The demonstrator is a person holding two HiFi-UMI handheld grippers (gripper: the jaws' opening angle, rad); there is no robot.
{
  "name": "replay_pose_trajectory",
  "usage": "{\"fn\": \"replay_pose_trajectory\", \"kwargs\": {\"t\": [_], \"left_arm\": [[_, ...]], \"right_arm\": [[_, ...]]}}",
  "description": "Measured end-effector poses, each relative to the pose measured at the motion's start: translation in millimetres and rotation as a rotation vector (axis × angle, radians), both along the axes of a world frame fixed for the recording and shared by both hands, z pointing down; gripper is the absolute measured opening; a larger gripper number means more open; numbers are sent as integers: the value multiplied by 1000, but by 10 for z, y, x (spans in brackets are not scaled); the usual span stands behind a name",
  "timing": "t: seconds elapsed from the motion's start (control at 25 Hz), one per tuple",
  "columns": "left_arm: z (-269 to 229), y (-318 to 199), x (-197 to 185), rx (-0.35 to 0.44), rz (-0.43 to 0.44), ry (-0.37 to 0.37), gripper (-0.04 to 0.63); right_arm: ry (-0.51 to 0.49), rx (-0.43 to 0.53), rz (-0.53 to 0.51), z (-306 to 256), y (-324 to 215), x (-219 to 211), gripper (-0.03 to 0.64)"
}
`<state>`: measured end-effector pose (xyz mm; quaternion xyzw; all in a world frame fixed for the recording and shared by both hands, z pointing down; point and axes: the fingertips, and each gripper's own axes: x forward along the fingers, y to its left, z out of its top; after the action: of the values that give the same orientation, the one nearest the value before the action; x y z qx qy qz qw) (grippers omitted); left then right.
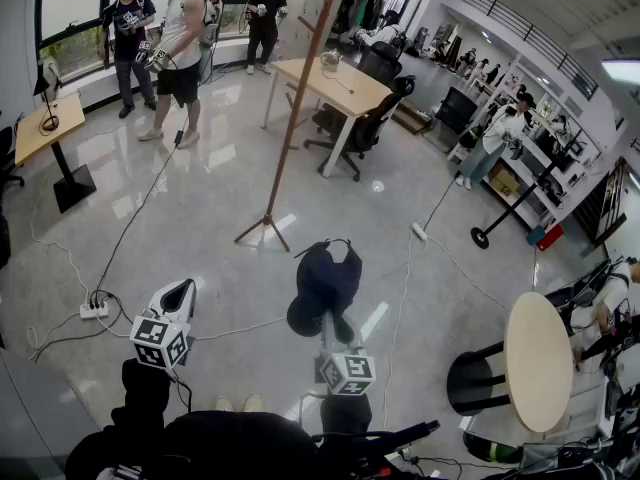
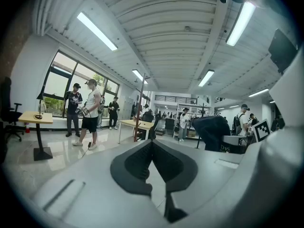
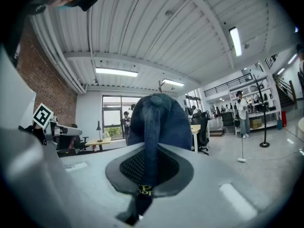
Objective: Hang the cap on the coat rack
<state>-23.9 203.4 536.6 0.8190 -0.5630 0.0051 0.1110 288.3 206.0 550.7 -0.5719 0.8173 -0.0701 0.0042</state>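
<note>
Dark blue cloth cap (image 1: 322,283), clamped by its edge in the closed right gripper (image 1: 333,330) and held above the glossy pale grey tiled floor (image 1: 200,218). It is well apart from the tall wooden coat rack (image 1: 298,98), which stands on splayed feet farther ahead. The left gripper (image 1: 180,296) is closed with nothing between its jaws. A white power strip (image 1: 93,310) with trailing cables is seen on the floor. A pale wooden bench (image 1: 335,83), a round-topped table (image 1: 537,361) and several standing persons are seen around the room.
</note>
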Motion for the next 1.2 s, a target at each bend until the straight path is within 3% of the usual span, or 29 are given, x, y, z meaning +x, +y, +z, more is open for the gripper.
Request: {"fn": "replay_pose_trajectory", "kwargs": {"t": [0.68,1.2], "left_arm": [[-72,90,-53,6,3,4,1],[50,172,-368,4,11,32,0]], "right_arm": [[-13,37,-5,-136,78,-79,9],[-28,32,14,-63,159,-391,9]]}}
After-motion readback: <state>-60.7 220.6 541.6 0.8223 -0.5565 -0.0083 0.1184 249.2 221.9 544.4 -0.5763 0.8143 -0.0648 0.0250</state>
